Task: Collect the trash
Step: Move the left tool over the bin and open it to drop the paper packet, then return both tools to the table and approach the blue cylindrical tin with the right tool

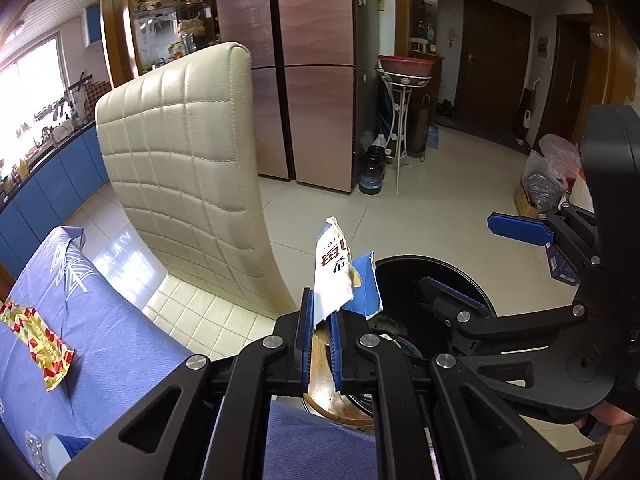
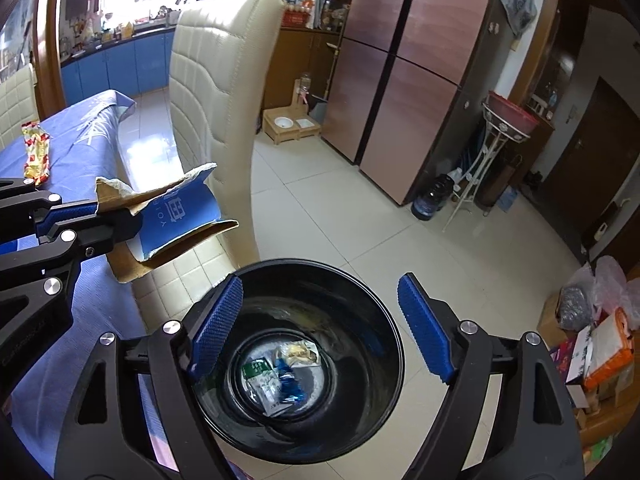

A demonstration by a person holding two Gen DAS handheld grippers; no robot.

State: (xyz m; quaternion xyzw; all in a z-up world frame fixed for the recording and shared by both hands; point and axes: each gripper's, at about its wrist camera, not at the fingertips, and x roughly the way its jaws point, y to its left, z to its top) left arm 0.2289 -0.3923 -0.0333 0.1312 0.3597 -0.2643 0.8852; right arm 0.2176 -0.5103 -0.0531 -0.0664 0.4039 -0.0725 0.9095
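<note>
The torn blue-and-white carton piece (image 1: 334,276) is sitting pinched between the pads of the left gripper (image 1: 320,340), sticking up and out past the fingertips, w/ brown cardboard showing on its inner side. The left wrist view is showing it edge-on, printed characters on the white strip, just beside the near rim of the black trash bin (image 1: 468,276). The right wrist view is giving the side angle: the same carton piece (image 2: 176,216) curling open, clamped at its torn end by the left gripper (image 2: 100,212), hanging over the table edge and the chair seat, near the bin but not over its mouth.

The right gripper (image 2: 320,328) is standing wide, nothing between its blue pads (image 2: 218,320), and is hovering right above the bin's (image 2: 380,304) opening. Only this view is looking down inside: wrappers (image 2: 280,376) lying at the bottom, green-white, blue, and yellowish bits. From the left cam the right gripper (image 1: 488,264) is appearing from the side, jaws spread, bin interior just dark.

On the blue tablecloth (image 1: 120,340) a red-gold snack wrapper (image 1: 38,344) is lying flat, well apart from both grippers; the right cam is also catching it (image 2: 36,152) at the far left. A cream quilted chair (image 1: 180,160) is standing btwn table and a copper-toned fridge (image 1: 316,60).
</note>
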